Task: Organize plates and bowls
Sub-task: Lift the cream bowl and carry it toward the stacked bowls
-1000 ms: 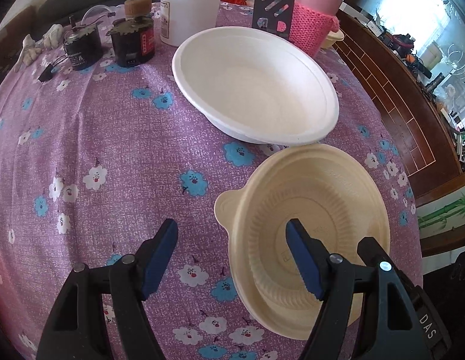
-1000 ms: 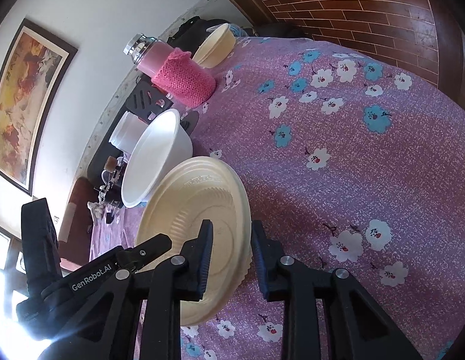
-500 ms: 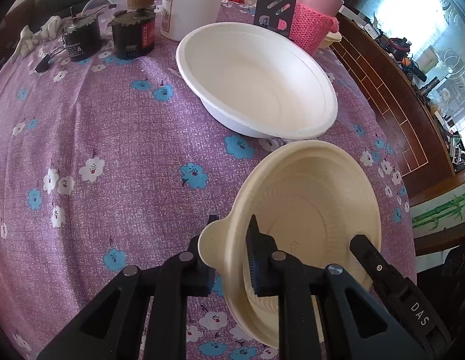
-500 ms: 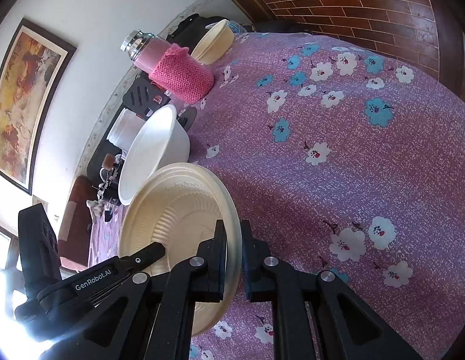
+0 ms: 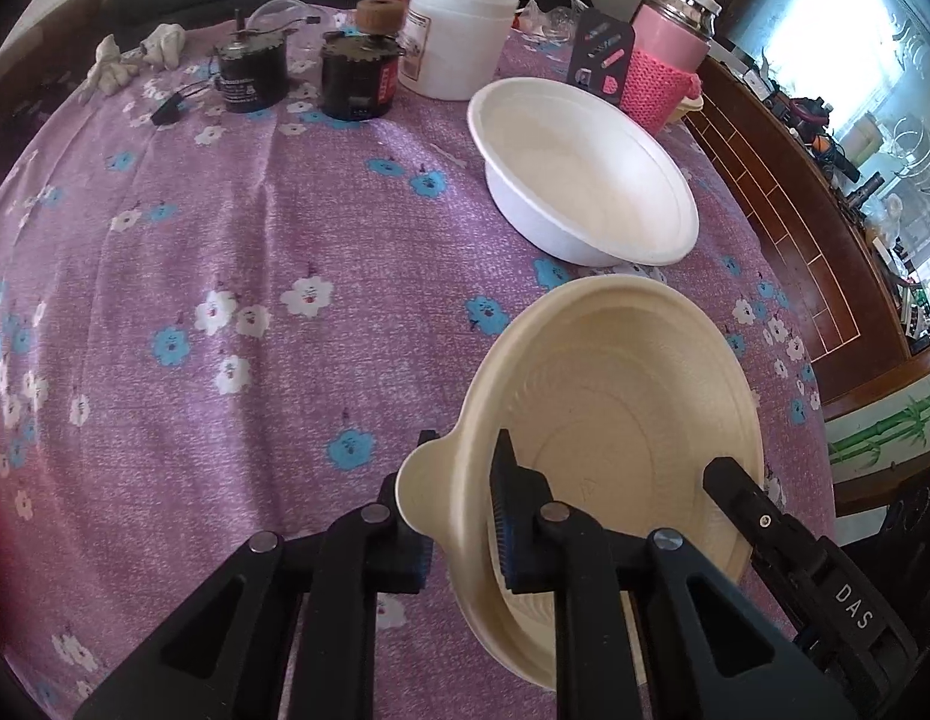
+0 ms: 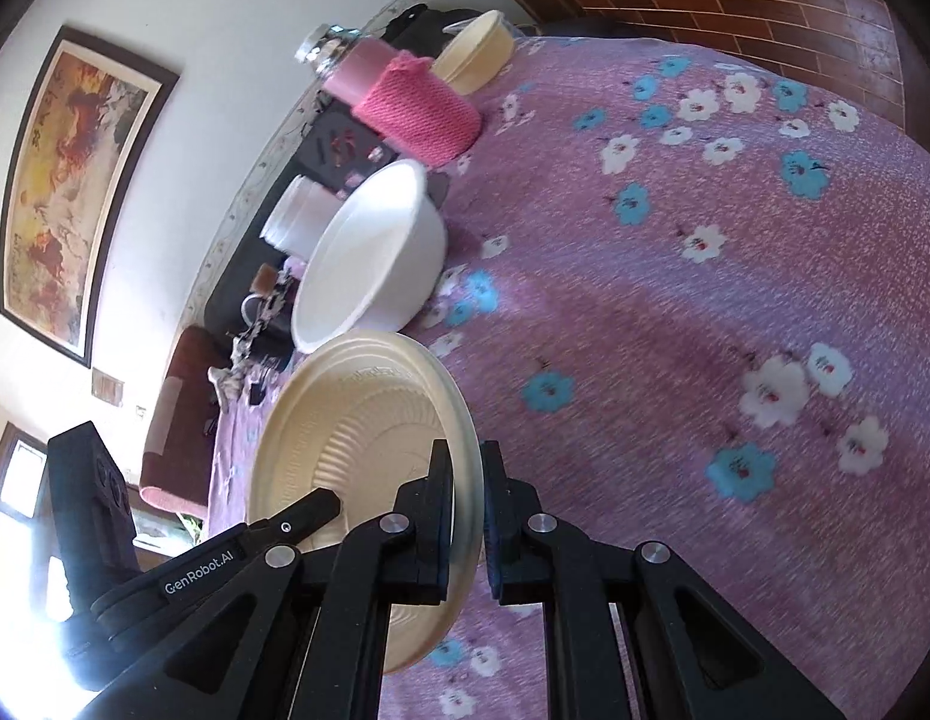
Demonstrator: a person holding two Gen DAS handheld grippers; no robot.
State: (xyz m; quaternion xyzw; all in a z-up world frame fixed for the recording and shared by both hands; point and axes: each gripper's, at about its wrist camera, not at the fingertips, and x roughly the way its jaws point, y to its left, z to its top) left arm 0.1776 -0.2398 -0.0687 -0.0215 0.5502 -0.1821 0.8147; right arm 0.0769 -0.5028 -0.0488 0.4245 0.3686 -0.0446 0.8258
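Purple flowered tablecloth (image 5: 225,240) covers the table. At lower right of the left wrist view, the left gripper (image 5: 459,516) pinches the cream bowl (image 5: 615,420) at its tabbed rim; the right gripper (image 6: 465,516) clamps the opposite edge. A white bowl (image 5: 585,180) sits just beyond. Uneven pulling between the two grips could flex the thin rim and let it slip free.

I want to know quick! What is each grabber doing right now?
Left gripper: closed on the rim of the cream plastic bowl with a tab.
Right gripper: closed on the same bowl's rim.
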